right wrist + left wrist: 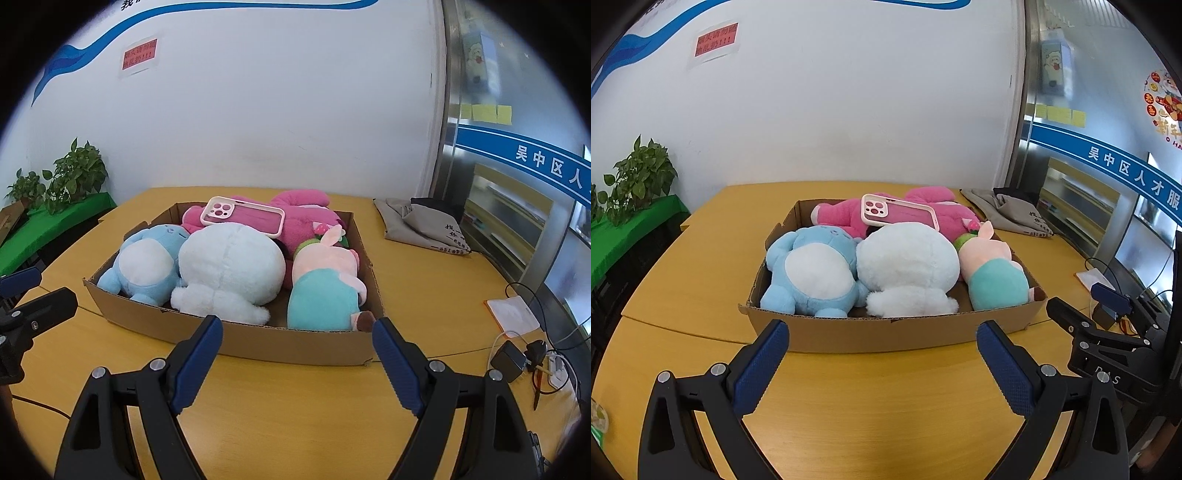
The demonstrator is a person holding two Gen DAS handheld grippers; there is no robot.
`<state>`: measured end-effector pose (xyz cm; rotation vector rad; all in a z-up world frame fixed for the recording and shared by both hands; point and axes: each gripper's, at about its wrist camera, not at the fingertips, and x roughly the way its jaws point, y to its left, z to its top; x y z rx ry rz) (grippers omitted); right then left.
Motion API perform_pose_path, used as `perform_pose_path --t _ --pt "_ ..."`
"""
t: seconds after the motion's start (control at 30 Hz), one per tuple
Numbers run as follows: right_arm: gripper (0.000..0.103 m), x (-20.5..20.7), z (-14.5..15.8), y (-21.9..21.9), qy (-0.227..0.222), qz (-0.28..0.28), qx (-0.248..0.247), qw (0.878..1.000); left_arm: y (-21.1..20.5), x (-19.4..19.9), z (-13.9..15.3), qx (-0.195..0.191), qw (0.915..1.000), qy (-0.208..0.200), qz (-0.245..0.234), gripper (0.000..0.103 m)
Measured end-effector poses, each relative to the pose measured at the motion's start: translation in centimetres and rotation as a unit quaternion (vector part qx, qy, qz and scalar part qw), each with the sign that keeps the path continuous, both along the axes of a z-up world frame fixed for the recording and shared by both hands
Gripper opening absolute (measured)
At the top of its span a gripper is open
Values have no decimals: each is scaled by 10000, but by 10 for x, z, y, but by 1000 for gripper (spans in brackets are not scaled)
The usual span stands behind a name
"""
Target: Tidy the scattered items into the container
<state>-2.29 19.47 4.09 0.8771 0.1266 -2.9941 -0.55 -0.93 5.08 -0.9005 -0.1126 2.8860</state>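
- Cardboard tray (886, 334) sits in the middle of the yellow table (871, 413), and it looks full: a blue plush (812, 273), a white plush (908, 269), a pink plush (849, 218) and a small pink-and-teal plush (993, 273) all lie inside its walls.
- A pink phone case (899, 212) rests on top of the pink plush, also within the tray.
- Left gripper (882, 363) hangs just short of the tray's near wall, jaws apart with nothing between them.
- Right gripper (297, 360) is likewise spread wide and empty, near the tray's front edge.
- A grey cloth bag (417, 225) and a charger with cables (517, 360) lie on the table outside the tray; whether they count as scattered items cannot be told.
- Judging by this, the tidying seems finished or nearly so.
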Motion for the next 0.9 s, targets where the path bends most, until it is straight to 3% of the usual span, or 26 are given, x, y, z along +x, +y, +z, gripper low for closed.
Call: perform_pose_path --t 0.27,0.9 --pt "83 -5 -13 2 -113 -87 3 9999 1 0 -12 -177 9994 127 260 103" --pt "83 2 -29 8 -214 -222 16 9995 8 2 -31 -156 9998 -31 127 103"
